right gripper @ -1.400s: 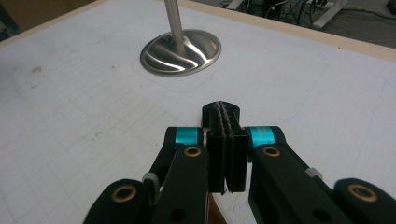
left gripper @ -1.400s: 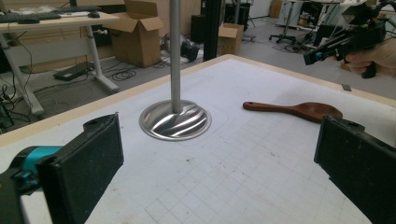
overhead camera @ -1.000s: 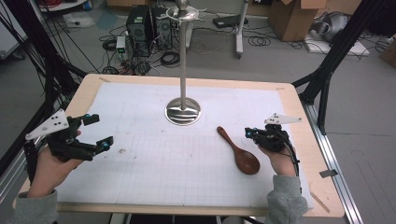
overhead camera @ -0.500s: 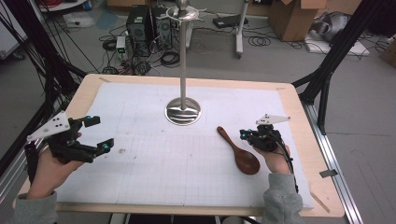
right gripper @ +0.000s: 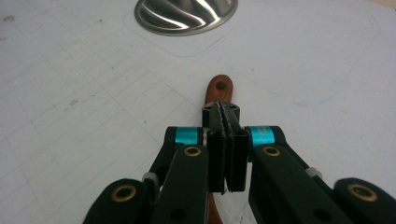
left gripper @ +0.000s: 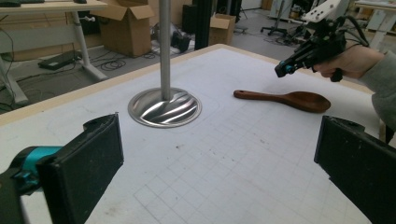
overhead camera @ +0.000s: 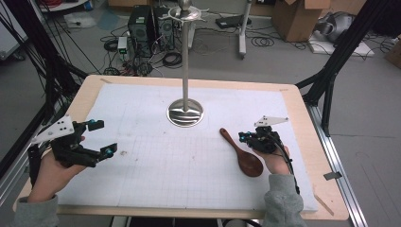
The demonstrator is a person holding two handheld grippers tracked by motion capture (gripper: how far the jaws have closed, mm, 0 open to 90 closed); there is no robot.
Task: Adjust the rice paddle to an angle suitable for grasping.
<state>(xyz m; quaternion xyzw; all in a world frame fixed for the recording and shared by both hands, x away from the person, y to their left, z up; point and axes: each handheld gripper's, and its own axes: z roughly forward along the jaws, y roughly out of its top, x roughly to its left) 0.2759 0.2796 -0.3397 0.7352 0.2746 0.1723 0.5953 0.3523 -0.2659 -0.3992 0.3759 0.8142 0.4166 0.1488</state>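
right claw (overhead camera: 245,137) moved left, now over wooden spoon (overhead camera: 243,154) handle, pads pressed together

Overhead view, two low table-level (overhead camera: 142,189) views

A reddish-brown wooden spoon (overhead camera: 243,155) lies on the white mat printed with a faint grey grid (overhead camera: 189,165); the shiny silver metal stand base (overhead camera: 185,113) carries wavy reflections.
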